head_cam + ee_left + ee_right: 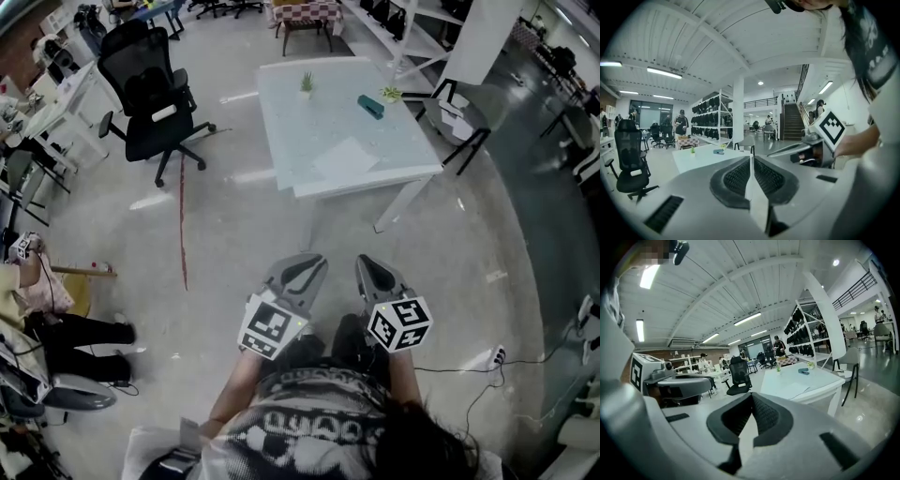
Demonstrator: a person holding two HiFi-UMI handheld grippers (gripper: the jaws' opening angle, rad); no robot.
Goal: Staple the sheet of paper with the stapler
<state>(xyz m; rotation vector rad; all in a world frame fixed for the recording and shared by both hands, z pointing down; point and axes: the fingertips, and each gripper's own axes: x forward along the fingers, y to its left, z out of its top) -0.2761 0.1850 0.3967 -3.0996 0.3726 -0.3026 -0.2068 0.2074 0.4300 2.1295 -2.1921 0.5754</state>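
— Where's the paper?
— The white sheet of paper lies flat by the near edge of the pale, glass-topped worktop. The teal stapler sits apart from it, toward the far right corner.
— And your tongs?
— My left tongs and right tongs are both closed on nothing, side by side above the floor, well short of the worktop.

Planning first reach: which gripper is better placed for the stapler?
Right gripper, marginally: the stapler on the table sits roughly in line with it. Left gripper is offset; both far off.
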